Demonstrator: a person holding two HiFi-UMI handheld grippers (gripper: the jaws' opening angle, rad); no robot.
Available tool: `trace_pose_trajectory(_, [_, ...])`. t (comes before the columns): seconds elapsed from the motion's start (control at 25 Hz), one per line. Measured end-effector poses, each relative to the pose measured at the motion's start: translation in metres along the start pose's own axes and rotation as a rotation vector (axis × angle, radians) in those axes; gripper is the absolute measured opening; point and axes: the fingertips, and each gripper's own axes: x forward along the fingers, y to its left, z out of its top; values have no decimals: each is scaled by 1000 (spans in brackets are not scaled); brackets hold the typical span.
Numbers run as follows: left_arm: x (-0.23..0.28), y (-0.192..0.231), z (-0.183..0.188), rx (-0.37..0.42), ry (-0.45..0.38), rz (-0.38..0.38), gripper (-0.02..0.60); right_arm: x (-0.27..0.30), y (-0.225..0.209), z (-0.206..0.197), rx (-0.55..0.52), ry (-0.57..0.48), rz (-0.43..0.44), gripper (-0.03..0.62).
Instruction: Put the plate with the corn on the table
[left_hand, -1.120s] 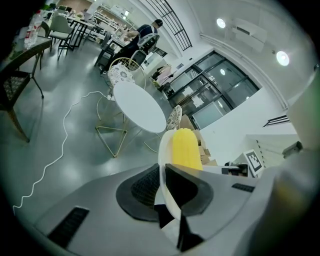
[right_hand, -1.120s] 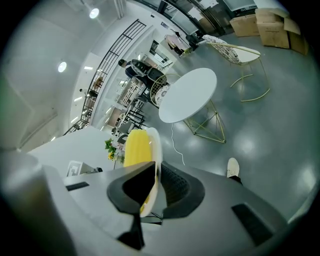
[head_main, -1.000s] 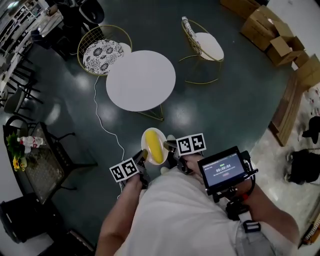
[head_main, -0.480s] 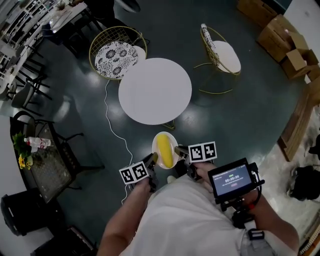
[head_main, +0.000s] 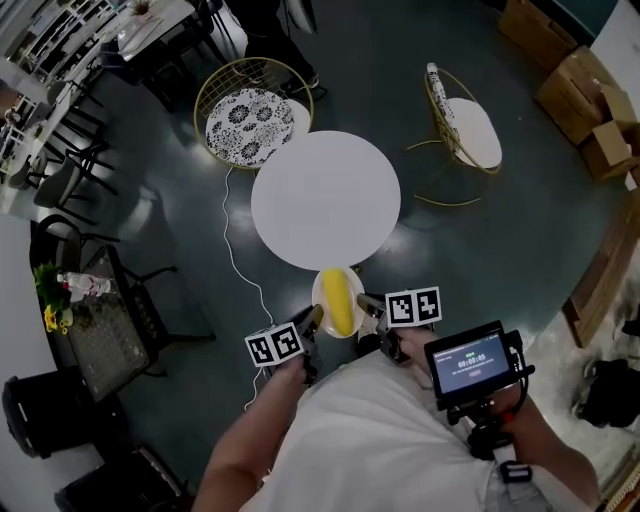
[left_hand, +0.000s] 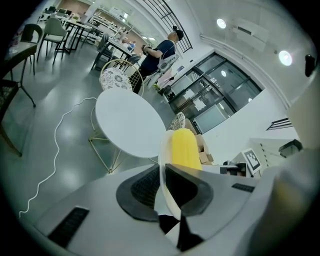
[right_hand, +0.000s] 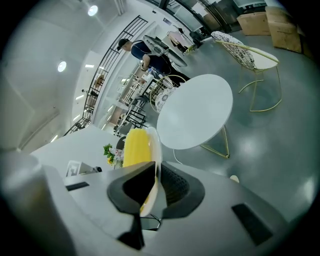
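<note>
Plate (head_main: 323, 288) is in the air, pinched from both sides. Left gripper (head_main: 312, 318) jaws are closed on its left rim, right gripper (head_main: 367, 302) jaws closed on the opposite rim. Corn (head_main: 340, 300) lies lengthwise on the plate, between the two sets of jaws. Round white tabletop (head_main: 325, 198) is straight ahead of the jaws, its near edge close to the plate's far rim. Beyond it: patterned-seat chair (head_main: 250, 125) ahead-left, white-seat chair (head_main: 470, 130) ahead-right. White cable (head_main: 228, 235) runs along the floor left of the left jaws.
</note>
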Motion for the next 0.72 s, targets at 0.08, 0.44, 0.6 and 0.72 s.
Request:
trace_pose_trajectory(0.08, [-2, 0, 4, 2, -12, 0, 41, 1, 4, 4, -10, -2, 6, 46])
trace_pose_trajectory(0.44, [40, -18, 31, -21, -19, 23, 41, -7, -18, 53, -16, 14, 27, 46])
trace_pose_trajectory(0.6, [44, -15, 34, -13, -18, 24, 43, -5, -19, 57, -22, 13, 26, 46])
trace_pose_trajectory(0.72, [46, -15, 35, -14, -18, 23, 43, -5, -20, 58, -23, 13, 28, 46])
